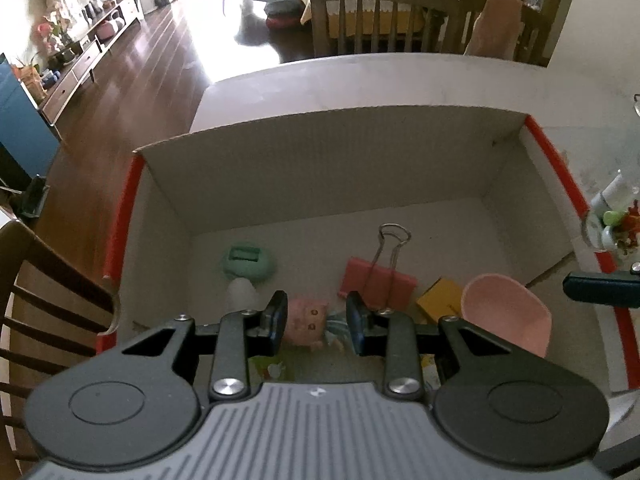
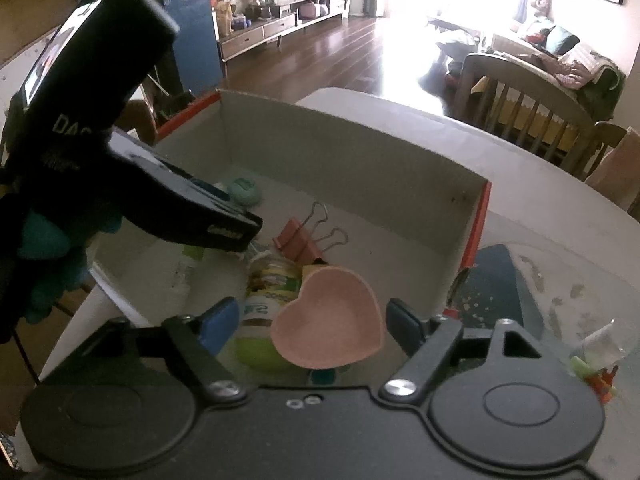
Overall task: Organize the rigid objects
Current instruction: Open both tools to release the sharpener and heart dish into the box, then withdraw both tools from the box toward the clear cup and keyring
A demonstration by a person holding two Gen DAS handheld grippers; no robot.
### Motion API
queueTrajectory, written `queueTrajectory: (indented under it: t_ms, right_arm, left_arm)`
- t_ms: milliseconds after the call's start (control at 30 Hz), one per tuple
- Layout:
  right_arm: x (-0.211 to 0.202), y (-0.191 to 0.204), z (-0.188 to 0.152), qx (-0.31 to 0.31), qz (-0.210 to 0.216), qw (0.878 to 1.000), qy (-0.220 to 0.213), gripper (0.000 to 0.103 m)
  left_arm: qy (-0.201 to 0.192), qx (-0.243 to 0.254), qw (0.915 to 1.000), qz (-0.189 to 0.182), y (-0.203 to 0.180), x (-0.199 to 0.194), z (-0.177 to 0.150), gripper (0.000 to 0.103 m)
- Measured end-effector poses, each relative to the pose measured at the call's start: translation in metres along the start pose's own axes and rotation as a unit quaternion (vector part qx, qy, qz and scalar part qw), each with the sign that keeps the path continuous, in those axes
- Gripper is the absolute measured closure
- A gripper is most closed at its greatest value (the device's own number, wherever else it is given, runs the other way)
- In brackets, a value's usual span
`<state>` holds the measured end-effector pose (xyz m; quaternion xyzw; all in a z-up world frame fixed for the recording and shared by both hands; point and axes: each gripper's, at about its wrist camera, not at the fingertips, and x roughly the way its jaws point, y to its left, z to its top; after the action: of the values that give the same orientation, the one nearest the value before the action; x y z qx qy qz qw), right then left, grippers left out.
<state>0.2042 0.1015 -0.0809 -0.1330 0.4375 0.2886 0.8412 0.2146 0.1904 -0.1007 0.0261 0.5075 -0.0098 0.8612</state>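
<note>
Cardboard box (image 1: 320,160): holds pink binder clip (image 1: 376,284), green round piece (image 1: 248,266), heart-shaped pink dish (image 2: 330,316). Left gripper (image 1: 316,320) and right gripper (image 2: 310,320): jaws spread, empty.

Inside the box (image 1: 320,160) (on the table (image 1: 360,80)): binder clip (image 1: 378,280) left of heart dish (image 1: 506,312).

A: What colours are in the cardboard box (image 1: 320,160)?

B: Pale grey-beige walls inside, with red edges. In it lie a mint-green piece (image 1: 248,263), a coral-red binder clip (image 1: 376,284) with silver wire handles, a yellow block (image 1: 440,300) and a pale pink heart-shaped dish (image 2: 330,318).

A: And the little figure (image 1: 306,320)?

B: Pink, with two dark dots.

A: The tools?

B: The left hand-held gripper (image 1: 316,322) is black with blue pads and a grey ribbed body; the right hand-held gripper (image 2: 310,324) is black with blue pads too.

A: The worktop (image 1: 400,80)?

B: Off-white.
</note>
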Motion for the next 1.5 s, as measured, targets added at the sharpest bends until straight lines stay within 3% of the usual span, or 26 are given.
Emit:
queueTrajectory:
  t_ms: [533,967,1400,1467,1500]
  right_arm:
    - [-0.058,0.003,-0.008,0.01,0.01,0.998,-0.063,0.019]
    - [-0.107,0.004,-0.024,0.016,0.023,0.993,-0.111,0.014]
    - [-0.156,-0.028,-0.066,0.076,0.027,0.985,-0.155,0.013]
    - [-0.161,-0.038,-0.076,0.089,0.022,0.983,-0.16,0.013]
    - [-0.164,-0.044,-0.081,0.096,0.021,0.982,-0.161,0.013]
  left_arm:
    - [-0.064,-0.024,0.9976,0.002,0.003,-0.069,-0.016,0.072]
    - [-0.113,-0.029,0.9929,-0.025,-0.014,-0.117,-0.038,0.072]
    - [-0.148,-0.035,0.9874,-0.043,-0.045,-0.148,-0.052,0.071]
    - [-0.149,-0.035,0.9871,-0.046,-0.053,-0.147,-0.053,0.053]
    - [-0.153,-0.036,0.9865,-0.047,-0.057,-0.148,-0.054,0.037]
